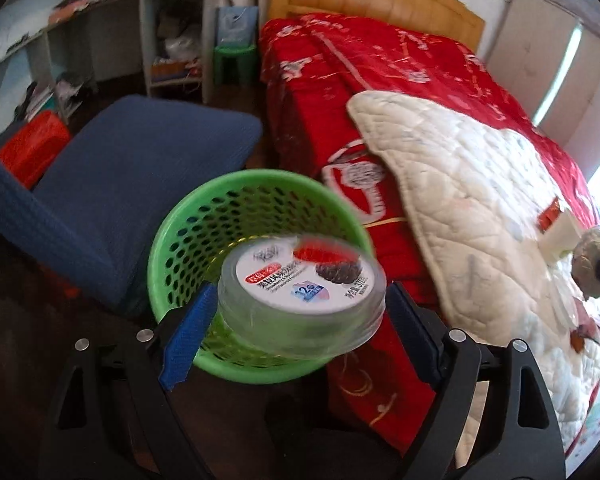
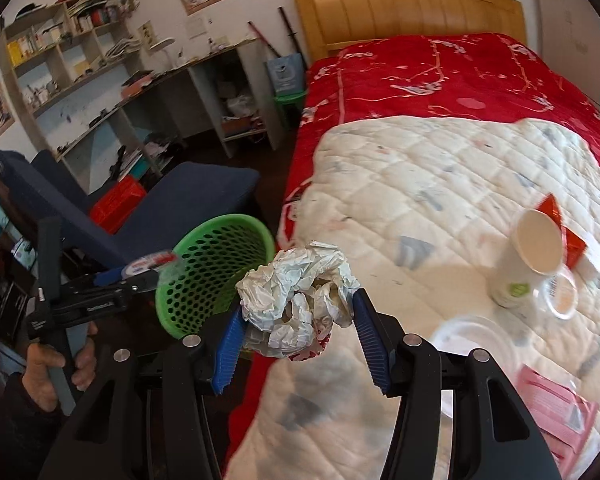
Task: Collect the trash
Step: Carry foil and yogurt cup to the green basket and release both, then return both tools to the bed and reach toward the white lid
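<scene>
The left gripper (image 1: 300, 304) holds a clear plastic tub (image 1: 300, 304) with a printed lid, its jaws pressed on the tub's two sides. Directly beyond and below these jaws stands the green basket (image 1: 180, 236), a perforated bin on the floor between the blue chair (image 1: 140, 176) on the left and the bed (image 1: 320, 128) on the right. The tub hangs over the basket's opening and hides much of the interior; what the basket contains cannot be told.

The right gripper (image 2: 300, 312) holds a crumpled paper wad (image 2: 296, 296), its jaws pressing the wad from both sides. To the left of these jaws the basket (image 2: 216, 276) tilts its mouth toward the camera, with the left gripper (image 2: 140, 280) and tub at its rim. The wad sits just beside the basket's right edge.

To the right of the right jaws, on the white quilt (image 2: 420, 184) covering the red bedspread (image 2: 440, 80), lie a tipped paper cup (image 2: 528, 264), a red wrapper (image 2: 560, 224) behind it, a small clear lidded cup (image 2: 560, 300) touching the paper cup, a clear plastic lid (image 2: 472, 340) and a pink packet (image 2: 552, 404).
</scene>
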The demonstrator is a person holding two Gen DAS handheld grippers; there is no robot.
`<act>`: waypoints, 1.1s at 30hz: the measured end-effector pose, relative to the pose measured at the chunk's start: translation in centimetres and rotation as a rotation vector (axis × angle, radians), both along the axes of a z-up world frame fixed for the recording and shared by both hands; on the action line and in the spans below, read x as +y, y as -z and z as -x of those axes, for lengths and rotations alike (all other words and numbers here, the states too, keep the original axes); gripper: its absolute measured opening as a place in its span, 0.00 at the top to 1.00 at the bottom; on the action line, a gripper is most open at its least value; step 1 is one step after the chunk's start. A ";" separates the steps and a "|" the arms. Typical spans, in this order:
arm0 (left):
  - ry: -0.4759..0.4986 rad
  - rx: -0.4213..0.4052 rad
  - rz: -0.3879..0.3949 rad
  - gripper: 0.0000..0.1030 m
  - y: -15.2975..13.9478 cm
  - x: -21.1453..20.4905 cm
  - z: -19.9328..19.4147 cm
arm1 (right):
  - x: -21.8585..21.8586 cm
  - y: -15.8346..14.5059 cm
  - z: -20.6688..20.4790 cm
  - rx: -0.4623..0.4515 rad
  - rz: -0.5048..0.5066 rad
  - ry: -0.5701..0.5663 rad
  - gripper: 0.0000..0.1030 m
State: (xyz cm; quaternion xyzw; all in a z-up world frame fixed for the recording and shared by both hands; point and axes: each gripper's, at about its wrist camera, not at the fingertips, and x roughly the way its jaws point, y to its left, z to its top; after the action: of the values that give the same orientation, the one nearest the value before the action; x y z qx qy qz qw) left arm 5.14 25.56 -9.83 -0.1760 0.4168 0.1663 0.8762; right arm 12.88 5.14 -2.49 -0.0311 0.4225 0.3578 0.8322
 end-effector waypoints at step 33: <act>-0.146 -0.005 0.065 0.10 3.7 4.5 8.2 | 19.6 5.7 1.3 0.117 0.030 -0.201 0.28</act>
State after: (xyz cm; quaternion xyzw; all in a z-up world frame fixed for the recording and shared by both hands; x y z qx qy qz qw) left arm -3.02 30.02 -13.49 -0.2348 0.4058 0.2157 0.8565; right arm 11.63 24.77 -8.15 -0.0651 0.4705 0.4344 0.7653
